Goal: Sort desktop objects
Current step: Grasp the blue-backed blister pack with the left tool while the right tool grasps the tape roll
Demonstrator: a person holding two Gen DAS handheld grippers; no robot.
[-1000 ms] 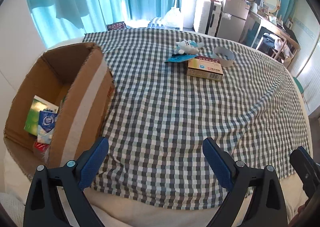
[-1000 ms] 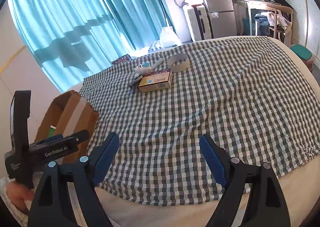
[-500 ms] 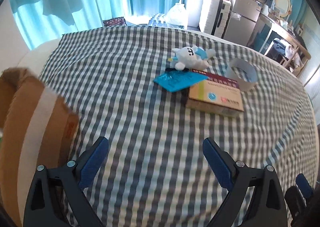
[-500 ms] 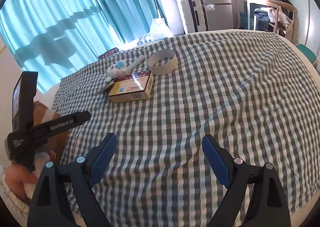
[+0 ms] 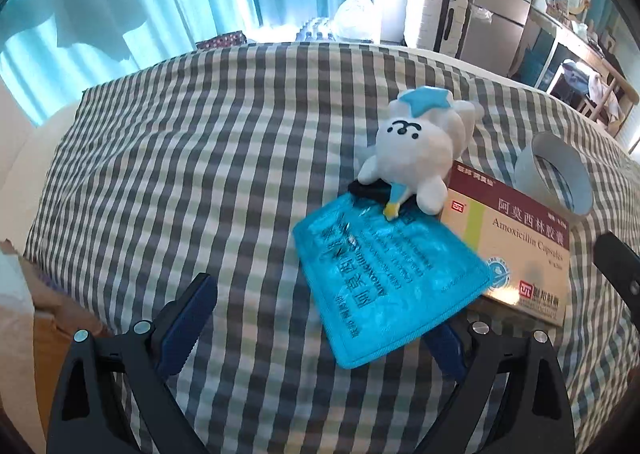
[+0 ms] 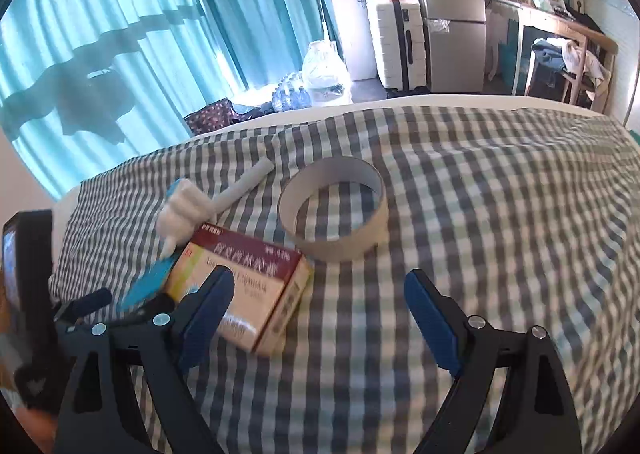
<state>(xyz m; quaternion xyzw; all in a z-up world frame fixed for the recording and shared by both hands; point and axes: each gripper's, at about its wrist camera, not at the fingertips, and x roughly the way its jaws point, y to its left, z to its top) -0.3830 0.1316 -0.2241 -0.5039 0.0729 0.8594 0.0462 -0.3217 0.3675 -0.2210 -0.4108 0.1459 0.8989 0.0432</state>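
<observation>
A blue foil packet (image 5: 384,278) lies on the checked cloth, partly on a medicine box (image 5: 516,254). A white plush toy (image 5: 420,146) rests at their far end. A tape ring (image 5: 560,178) sits to the right. My left gripper (image 5: 320,318) is open, its right finger under the packet's near corner. In the right wrist view my right gripper (image 6: 320,314) is open, its left finger over the box (image 6: 248,290); the ring (image 6: 332,214) and plush (image 6: 184,214) lie beyond. The left gripper (image 6: 104,306) shows at the left.
A cardboard box edge (image 5: 24,294) shows at the left of the left wrist view. The checked cloth (image 6: 480,214) covers the table. Teal curtains, a suitcase (image 6: 396,42), a fridge and a desk stand beyond the table's far edge.
Both grippers have moved forward toward the pile. The left one left the cardboard box behind and reached the blue packet. Both stay open.
</observation>
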